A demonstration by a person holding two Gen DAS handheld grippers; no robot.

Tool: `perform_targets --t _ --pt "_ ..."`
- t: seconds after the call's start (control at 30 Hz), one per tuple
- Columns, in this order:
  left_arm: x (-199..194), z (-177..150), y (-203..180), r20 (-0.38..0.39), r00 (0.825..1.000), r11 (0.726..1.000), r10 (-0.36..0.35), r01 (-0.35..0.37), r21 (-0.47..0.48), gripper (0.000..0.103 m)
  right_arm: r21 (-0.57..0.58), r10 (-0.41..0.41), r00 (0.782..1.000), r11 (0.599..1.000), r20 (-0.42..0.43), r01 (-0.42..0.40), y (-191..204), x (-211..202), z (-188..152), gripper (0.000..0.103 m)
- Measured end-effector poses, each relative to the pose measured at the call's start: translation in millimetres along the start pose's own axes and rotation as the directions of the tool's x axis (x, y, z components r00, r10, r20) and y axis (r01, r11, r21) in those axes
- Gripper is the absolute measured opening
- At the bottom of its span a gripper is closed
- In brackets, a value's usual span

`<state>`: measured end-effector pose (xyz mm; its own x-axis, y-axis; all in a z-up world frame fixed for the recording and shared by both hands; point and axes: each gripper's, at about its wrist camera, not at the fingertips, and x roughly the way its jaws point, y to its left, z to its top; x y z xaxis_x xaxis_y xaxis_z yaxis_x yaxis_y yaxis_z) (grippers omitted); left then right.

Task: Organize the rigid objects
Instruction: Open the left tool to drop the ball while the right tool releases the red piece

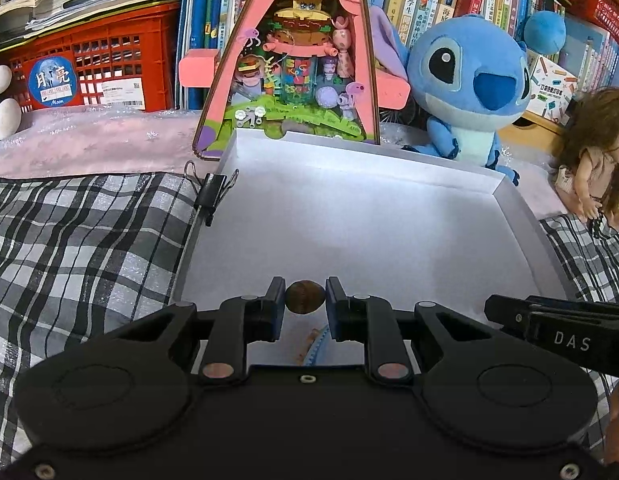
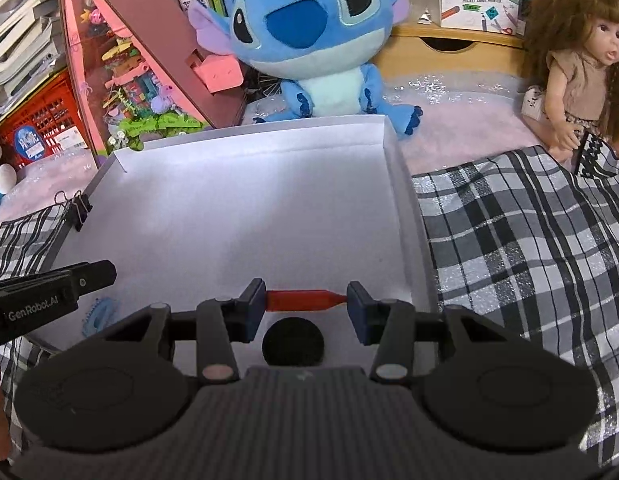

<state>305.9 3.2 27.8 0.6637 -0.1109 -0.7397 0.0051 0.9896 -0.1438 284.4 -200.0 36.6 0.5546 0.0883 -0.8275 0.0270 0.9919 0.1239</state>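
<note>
A shallow white box (image 1: 349, 216) lies open on the plaid cloth; it also shows in the right wrist view (image 2: 245, 208). My left gripper (image 1: 305, 304) is shut on a small brown oval object (image 1: 305, 298) and holds it above the box's near edge. My right gripper (image 2: 306, 300) is shut on a red pen-like stick (image 2: 305, 299), held crosswise between the fingers over the box's near part. A black round object (image 2: 292, 342) lies in the box just below the right gripper. A light blue toothed piece (image 2: 99, 314) lies at the box's near left.
A black binder clip (image 1: 213, 194) grips the box's left wall. A blue plush toy (image 1: 465, 80), a pink toy house (image 1: 297, 56) and a doll (image 2: 577, 64) stand behind and beside the box. Plaid cloth (image 2: 529, 240) flanks the box. Books and a red crate (image 1: 97, 60) line the back.
</note>
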Motion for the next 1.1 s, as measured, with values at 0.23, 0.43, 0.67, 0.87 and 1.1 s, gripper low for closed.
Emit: perform_targets --t 0.23,0.43,0.67,0.87,1.1 --pt "4.0 -1.8 0.4 -0.007 1.000 1.000 0.005 -0.005 -0.003 0.020 -0.040 -0.013 1.000 0.999 0.003 0.013 5.8 3.5 -1.1 0.050" --pt "6.2 -2.9 1.7 -0.006 1.000 1.000 0.010 -0.010 -0.006 0.020 -0.058 -0.020 1.000 0.998 0.007 0.020 8.1 4.4 -1.4 0.050" --pt "6.2 -4.6 -1.7 0.004 1.000 1.000 0.013 -0.013 0.012 0.020 -0.070 -0.024 1.000 0.997 0.009 0.025 9.2 5.1 -2.7 0.052" --pt "4.0 -5.8 -4.7 0.010 1.000 1.000 0.009 -0.009 0.026 0.031 -0.063 -0.022 1.000 0.998 0.015 0.023 8.7 4.5 -3.4 0.060" --pt "-5.8 -9.0 -12.5 0.041 0.999 0.997 0.026 -0.029 0.072 0.043 -0.050 -0.010 1.000 0.999 0.023 0.011 7.1 0.5 -3.5 0.067"
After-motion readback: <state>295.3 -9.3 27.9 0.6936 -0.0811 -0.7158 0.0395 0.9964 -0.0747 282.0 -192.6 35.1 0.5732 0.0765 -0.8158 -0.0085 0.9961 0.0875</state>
